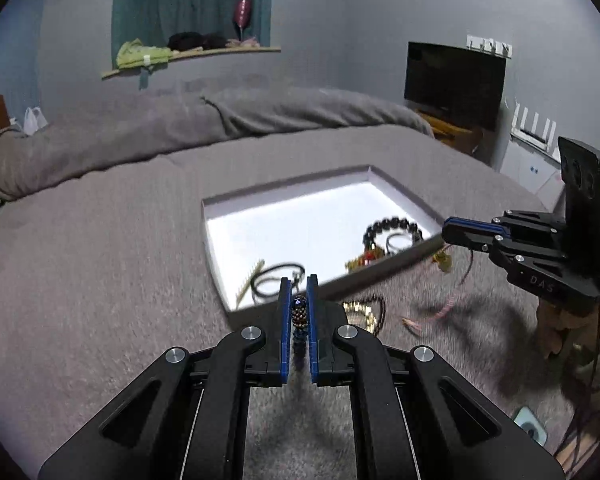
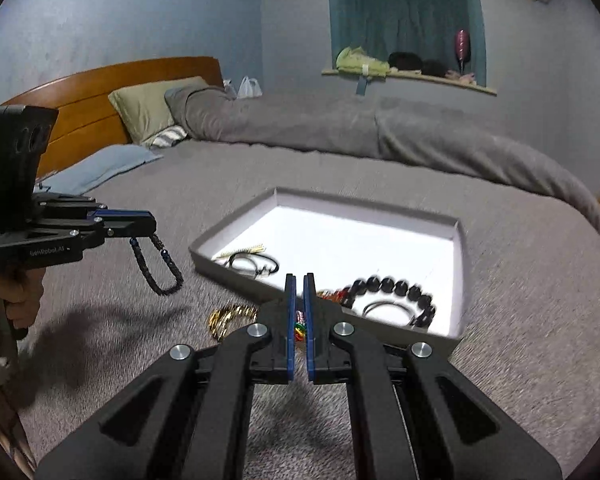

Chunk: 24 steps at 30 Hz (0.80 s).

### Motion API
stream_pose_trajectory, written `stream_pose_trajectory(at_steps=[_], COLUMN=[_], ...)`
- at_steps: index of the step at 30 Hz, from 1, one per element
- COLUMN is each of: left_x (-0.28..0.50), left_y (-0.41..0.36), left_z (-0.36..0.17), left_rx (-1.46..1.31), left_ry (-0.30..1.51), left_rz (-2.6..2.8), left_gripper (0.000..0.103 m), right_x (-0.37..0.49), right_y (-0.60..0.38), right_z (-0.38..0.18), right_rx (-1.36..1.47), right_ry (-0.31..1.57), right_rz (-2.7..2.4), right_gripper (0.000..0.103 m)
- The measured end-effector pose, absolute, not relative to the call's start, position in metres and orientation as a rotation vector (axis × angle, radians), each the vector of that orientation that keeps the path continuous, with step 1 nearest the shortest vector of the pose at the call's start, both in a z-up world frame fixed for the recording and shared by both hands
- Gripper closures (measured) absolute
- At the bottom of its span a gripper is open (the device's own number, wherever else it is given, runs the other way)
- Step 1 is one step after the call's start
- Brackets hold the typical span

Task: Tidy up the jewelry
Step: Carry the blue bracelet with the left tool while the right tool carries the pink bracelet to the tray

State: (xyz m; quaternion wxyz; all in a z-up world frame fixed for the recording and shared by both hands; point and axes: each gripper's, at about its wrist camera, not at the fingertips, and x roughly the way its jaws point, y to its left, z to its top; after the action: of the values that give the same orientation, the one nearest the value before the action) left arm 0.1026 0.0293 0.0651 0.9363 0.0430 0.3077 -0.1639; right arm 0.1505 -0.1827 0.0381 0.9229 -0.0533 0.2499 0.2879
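A shallow grey tray (image 1: 216, 204) with a white floor lies on the bed; it also shows in the right wrist view (image 2: 236, 216). Inside lie a black bead bracelet (image 1: 396, 226) (image 2: 396, 288), a thin black cord bracelet (image 1: 272, 276) (image 2: 252, 264) and a gold comb-like piece (image 1: 250, 278). My left gripper (image 1: 299, 284) is shut on a dark beaded bracelet (image 1: 299, 316), which hangs as a loop from it in the right wrist view (image 2: 160, 268). My right gripper (image 2: 299, 280) is shut on a colourful beaded string (image 2: 299, 328) with a pink cord trailing below it (image 1: 448, 300).
A gold chain bracelet (image 2: 228, 318) (image 1: 360, 312) lies on the grey blanket (image 1: 100, 260) in front of the tray. Rolled grey duvet (image 2: 340, 124), pillows (image 2: 148, 104) and wooden headboard (image 2: 80, 92) lie behind. A dark TV (image 1: 454, 82) stands at the right.
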Motion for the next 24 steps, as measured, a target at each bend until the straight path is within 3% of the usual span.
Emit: stream_pose_trajectory(at_steps=[4, 14, 16, 18, 24], left_x=[0.11, 0.134, 0.134, 0.133, 0.13], left_y=[0.026, 0.019, 0.018, 0.018, 0.02], left_z=[0.072, 0.069, 0.068, 0.067, 0.07], left_rx=[0.078, 0.061, 0.06, 0.065, 0.069], left_ry=[0.601, 0.603, 0.606, 0.606, 0.595], left_rz=[-0.32, -0.308, -0.313, -0.315, -0.316], left_gripper=[0.095, 0.095, 0.095, 0.095, 0.095], right_x=[0.158, 0.178, 0.181, 0.183, 0.182], right_y=[-0.186, -0.196, -0.201, -0.208, -0.228], right_z=[0.049, 0.056, 0.047, 0.039, 0.01], right_rx=[-0.096, -0.071, -0.069, -0.046, 0.117], right_ry=[0.489, 0.526, 0.573, 0.604, 0.72], right_rz=[0.586, 0.557, 0.529, 0.527, 0.577], right_gripper=[0.103, 0.101, 0.087, 0.063, 0.049])
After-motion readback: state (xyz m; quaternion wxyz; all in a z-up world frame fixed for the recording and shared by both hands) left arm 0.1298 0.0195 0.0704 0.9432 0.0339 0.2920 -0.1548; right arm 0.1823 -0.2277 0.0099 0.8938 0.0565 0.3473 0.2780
